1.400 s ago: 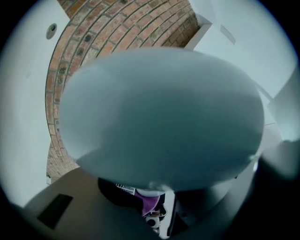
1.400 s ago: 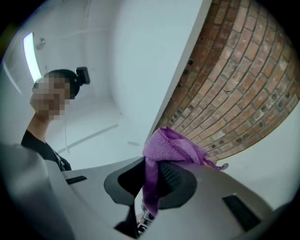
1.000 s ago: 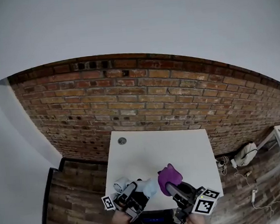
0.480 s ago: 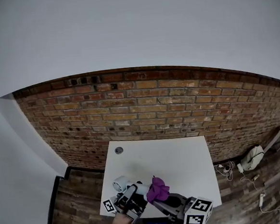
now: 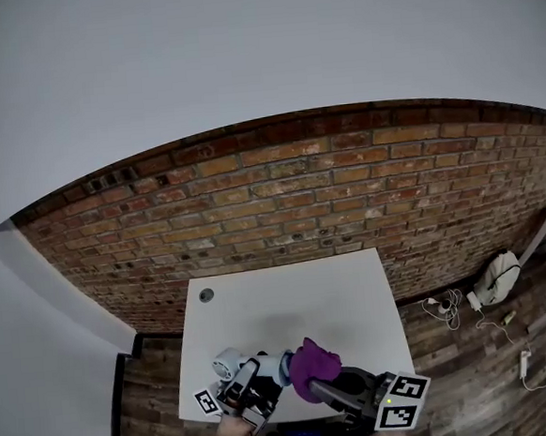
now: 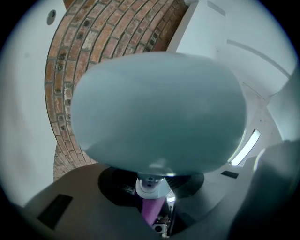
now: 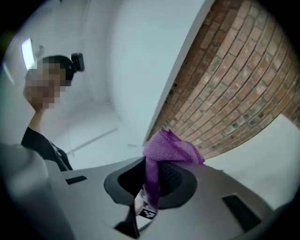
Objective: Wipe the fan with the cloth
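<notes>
A small hand fan, with a white round head [image 5: 226,365] and a pale blue body [image 5: 277,365], is held above the near edge of the white table [image 5: 289,305]. My left gripper [image 5: 251,383] is shut on it. That pale blue body [image 6: 157,112] fills most of the left gripper view. A purple cloth [image 5: 313,361] bunches out of my right gripper [image 5: 328,387], which is shut on it. The cloth sits right against the fan's blue body. In the right gripper view the cloth [image 7: 171,149] stands up from between the jaws.
A brick wall [image 5: 347,197] runs behind the table, which has a round cable hole [image 5: 206,295] at its far left. On the wooden floor to the right lie cables [image 5: 445,307] and a white bag [image 5: 499,279]. The person [image 7: 44,140] appears in the right gripper view.
The purple cloth has moved left from beside the fan to rest against its pale blue body. Both grippers shifted across the table's near edge, and the head view has swung.
</notes>
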`<control>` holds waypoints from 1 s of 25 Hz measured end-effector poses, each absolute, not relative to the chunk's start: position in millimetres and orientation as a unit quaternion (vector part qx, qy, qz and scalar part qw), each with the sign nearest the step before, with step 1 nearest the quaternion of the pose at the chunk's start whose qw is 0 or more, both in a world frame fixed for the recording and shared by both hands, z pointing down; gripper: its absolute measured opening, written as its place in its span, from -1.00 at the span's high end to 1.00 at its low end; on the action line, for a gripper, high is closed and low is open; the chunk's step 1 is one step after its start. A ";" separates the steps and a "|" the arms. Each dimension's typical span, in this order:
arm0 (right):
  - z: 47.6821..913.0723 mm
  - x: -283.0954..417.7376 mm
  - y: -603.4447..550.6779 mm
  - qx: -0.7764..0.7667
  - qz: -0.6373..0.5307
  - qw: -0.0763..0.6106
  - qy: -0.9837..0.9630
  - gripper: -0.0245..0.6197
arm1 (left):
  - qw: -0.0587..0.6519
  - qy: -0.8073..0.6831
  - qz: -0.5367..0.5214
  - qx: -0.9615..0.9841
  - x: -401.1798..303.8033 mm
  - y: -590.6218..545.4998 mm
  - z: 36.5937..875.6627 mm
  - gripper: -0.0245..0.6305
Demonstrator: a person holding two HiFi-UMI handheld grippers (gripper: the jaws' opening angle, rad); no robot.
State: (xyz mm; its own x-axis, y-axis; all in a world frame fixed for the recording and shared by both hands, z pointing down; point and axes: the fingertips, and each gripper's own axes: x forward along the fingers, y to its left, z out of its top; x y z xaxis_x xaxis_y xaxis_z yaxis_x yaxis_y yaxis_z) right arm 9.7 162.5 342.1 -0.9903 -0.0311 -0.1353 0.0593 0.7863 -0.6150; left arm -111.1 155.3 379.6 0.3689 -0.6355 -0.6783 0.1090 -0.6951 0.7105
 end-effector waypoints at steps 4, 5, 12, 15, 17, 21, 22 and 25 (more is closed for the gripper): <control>337.5 11.5 173.4 0.080 -0.346 0.089 0.931 0.75 | 0.348 -0.182 -0.529 0.752 -80.0 148.0 377.0 0.45; 343.2 13.7 169.8 0.079 -0.357 0.088 0.927 0.75 | 0.348 -0.182 -0.528 0.753 -75.3 148.0 376.7 0.45; 402.5 29.3 120.7 -0.014 -0.344 0.015 0.939 0.75 | 0.342 -0.199 -0.477 0.785 -60.5 145.7 380.2 0.45; 442.5 45.0 88.0 -0.091 -0.339 -0.052 0.935 0.75 | 0.333 -0.231 -0.392 0.826 -53.0 132.5 390.2 0.45; 446.5 62.8 71.5 -0.110 -0.354 -0.052 0.927 0.75 | 0.309 -0.291 -0.258 0.868 -50.8 112.7 414.3 0.44; 439.7 100.4 44.1 -0.148 -0.360 -0.057 0.919 0.75 | 0.227 -0.377 0.082 0.894 -75.4 66.4 514.7 0.44; 438.6 106.6 39.2 -0.161 -0.363 -0.059 0.916 0.75 | 0.194 -0.374 0.161 0.892 -84.3 56.7 540.6 0.44; 435.7 110.2 32.2 -0.183 -0.382 -0.054 0.904 0.75 | 0.105 -0.330 0.326 0.880 -108.6 28.6 603.0 0.44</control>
